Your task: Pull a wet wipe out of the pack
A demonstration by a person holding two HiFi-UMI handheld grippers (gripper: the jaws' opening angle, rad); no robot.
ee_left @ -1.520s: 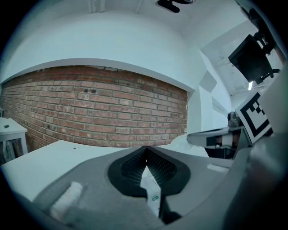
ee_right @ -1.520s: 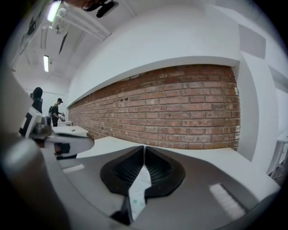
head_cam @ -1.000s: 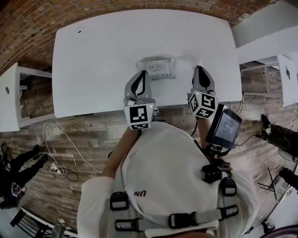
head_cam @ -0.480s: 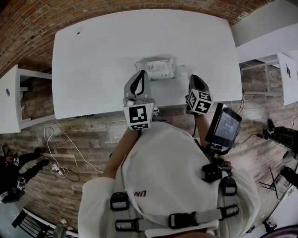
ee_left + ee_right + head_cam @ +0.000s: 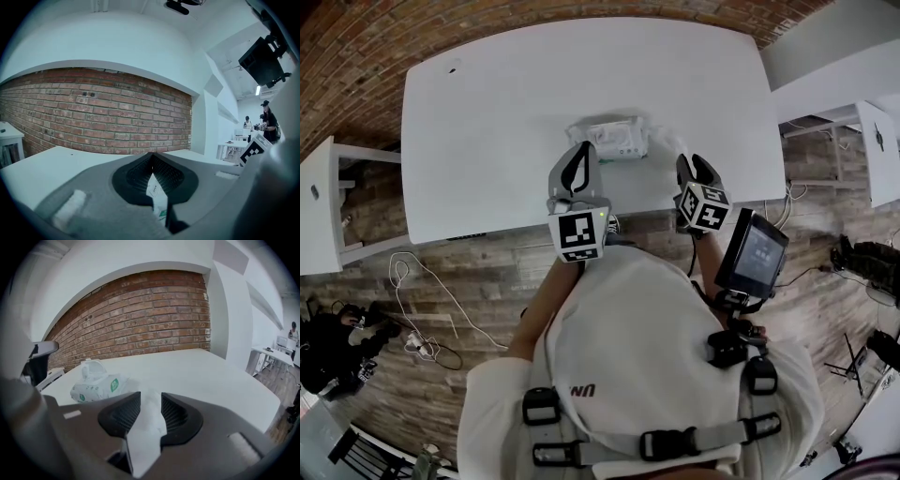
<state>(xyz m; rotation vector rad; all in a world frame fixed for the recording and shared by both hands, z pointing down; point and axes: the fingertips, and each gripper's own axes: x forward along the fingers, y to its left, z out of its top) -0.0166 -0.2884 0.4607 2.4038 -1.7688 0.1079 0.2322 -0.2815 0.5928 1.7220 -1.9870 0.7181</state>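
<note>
The white wet-wipe pack (image 5: 611, 138) lies near the front of the white table (image 5: 487, 112), its lid flap standing up (image 5: 92, 369). My left gripper (image 5: 578, 165) is shut on the near edge of the pack; the printed film shows pinched between its jaws (image 5: 158, 197). My right gripper (image 5: 695, 169) sits to the right of the pack, low by the table's front edge. Its jaws are opening, and a white wipe (image 5: 145, 427) lies loose in the gap between them. In the right gripper view the pack (image 5: 101, 386) is to the left and a little ahead.
A screen device (image 5: 752, 255) hangs at the person's right side. Smaller white tables stand at the left (image 5: 319, 197) and the right (image 5: 872, 150). Cables (image 5: 417, 309) lie on the floor. A brick wall (image 5: 140, 319) runs behind the table.
My right gripper has come down toward the table's front edge and tilted downward, and its jaws have parted around the wipe. The left gripper and the pack have stayed put.
</note>
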